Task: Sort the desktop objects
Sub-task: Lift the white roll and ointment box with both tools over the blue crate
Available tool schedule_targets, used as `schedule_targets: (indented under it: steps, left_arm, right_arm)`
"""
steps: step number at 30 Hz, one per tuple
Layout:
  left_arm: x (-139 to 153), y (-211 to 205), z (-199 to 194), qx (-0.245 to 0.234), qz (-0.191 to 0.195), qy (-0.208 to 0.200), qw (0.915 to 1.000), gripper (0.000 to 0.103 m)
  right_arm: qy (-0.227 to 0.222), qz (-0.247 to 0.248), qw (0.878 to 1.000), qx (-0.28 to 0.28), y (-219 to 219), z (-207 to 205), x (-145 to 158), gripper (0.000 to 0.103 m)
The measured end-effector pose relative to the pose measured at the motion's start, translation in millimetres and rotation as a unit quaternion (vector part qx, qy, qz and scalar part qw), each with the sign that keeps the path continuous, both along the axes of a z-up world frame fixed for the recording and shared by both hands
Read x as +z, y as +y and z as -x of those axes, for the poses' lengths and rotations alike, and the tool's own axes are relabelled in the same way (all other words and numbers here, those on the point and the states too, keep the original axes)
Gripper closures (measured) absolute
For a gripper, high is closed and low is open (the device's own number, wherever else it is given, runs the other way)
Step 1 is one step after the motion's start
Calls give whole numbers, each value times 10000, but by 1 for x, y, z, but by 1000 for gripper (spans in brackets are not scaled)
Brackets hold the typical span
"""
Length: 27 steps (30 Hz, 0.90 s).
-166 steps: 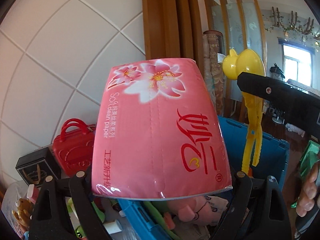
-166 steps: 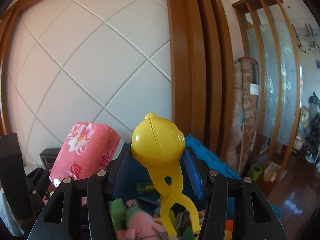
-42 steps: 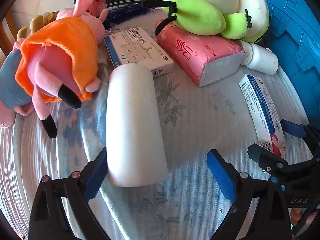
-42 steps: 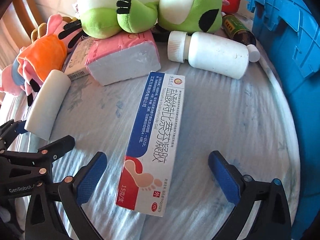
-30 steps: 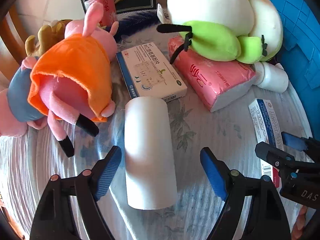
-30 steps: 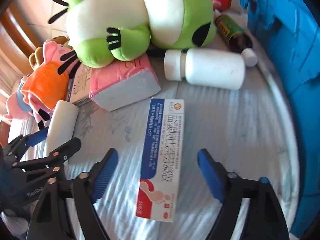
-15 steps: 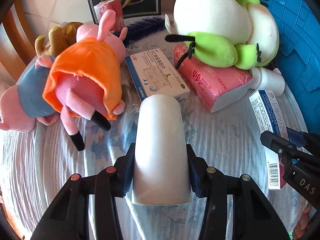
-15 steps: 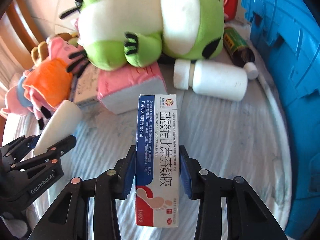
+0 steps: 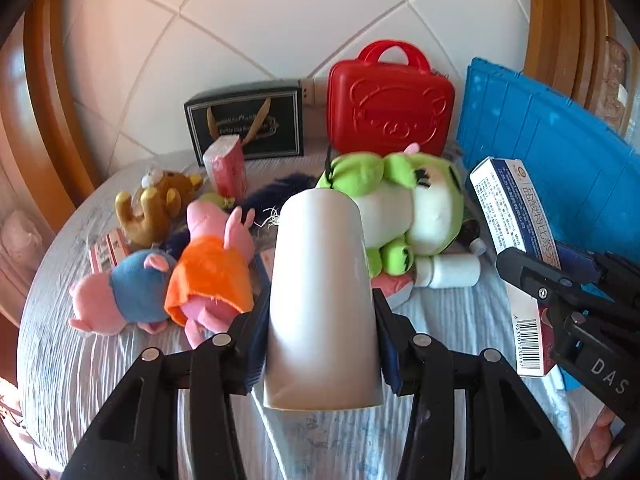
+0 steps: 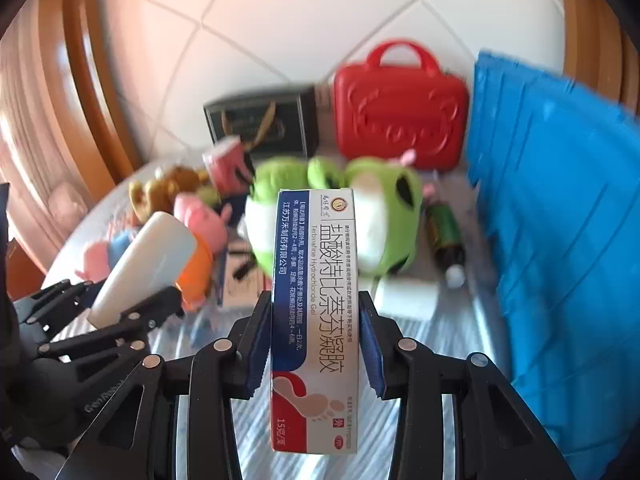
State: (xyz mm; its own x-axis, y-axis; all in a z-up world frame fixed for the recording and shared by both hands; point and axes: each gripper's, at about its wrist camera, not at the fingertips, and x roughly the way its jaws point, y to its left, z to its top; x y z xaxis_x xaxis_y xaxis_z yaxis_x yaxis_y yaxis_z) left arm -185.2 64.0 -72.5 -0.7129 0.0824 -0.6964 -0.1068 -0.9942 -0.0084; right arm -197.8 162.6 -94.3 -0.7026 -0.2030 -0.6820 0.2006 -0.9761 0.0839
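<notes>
White roll [image 9: 322, 300] clamped between the jaws of the left gripper [image 9: 320, 336], held clear above the tabletop [image 9: 72, 360]. Ointment box [image 10: 314, 320] pinched lengthwise by the jaws of the right gripper [image 10: 314, 344], also off the cloth. Behind them lie a green frog plush [image 9: 404, 216], two pig plushes [image 9: 188, 284] at left and a white bottle [image 9: 452, 270]. Far back stand a red case [image 9: 390, 104] and a black box [image 9: 246, 124]; a blue crate [image 9: 560, 152] sits at right.
</notes>
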Motion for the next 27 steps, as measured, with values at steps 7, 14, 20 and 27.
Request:
schedule_targets:
  steps: [7,14,20,27]
  left_arm:
    - [66,52,-2,-619,-132,751,9952,57]
    - [115,139,-9,-1412,-337,1215,9819,57]
    - [146,216,-20,-1923,-434,1467,9693,57]
    - [165,296,-38,-2421,-430,1386,9593,57]
  right_arm:
    - [951,25,9948,-358,37,-27,90,64]
    - [1616,-123,9812,-1044,107,-66,151,63]
    - [1989,-195,9652,-1690,186,-94,183,64]
    - [1904,-285,9558,-2225,270,-103,184,64]
